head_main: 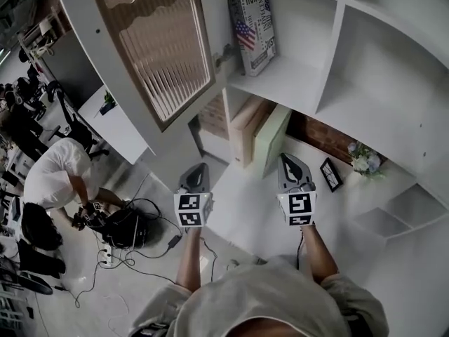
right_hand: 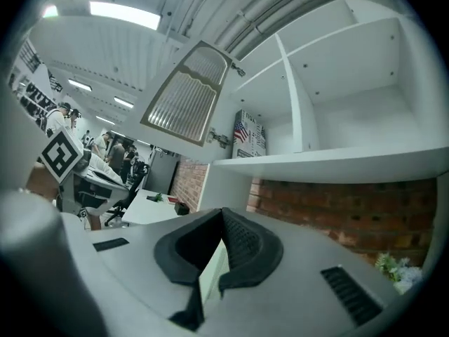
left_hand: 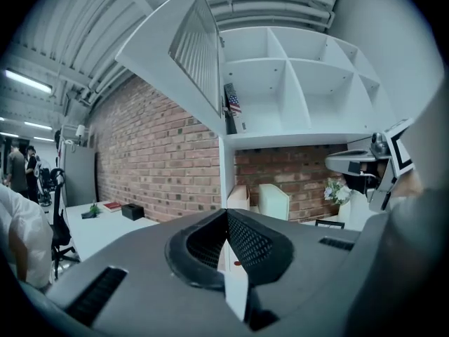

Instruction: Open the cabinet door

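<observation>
**Cabinet door.** The cabinet door (head_main: 158, 55), a white frame round a ribbed glass panel, stands open. It is swung out to the left of the white shelf unit (head_main: 337, 83) and hinged at the unit's upper left compartment. That compartment is exposed and holds a flag-printed box (head_main: 252, 30), standing upright at its left side.

**Left gripper.** The left gripper (head_main: 198, 167) is held low and near the person, well apart from the door and below it. In the left gripper view its jaws meet at the tips with nothing between them: clenched and empty.

**Right gripper.** The right gripper (head_main: 291, 159) is held beside the left one, to its right, in front of the lower shelf. In the right gripper view its jaws are closed together on nothing.

**Surroundings.** Under the open compartment stand two upright file boxes (head_main: 256, 132). Further right on the same surface are a small picture frame (head_main: 330, 174) and a bunch of flowers (head_main: 365, 161). At far left a person in a white top (head_main: 59, 170) bends over cables (head_main: 133, 248) on the floor.
</observation>
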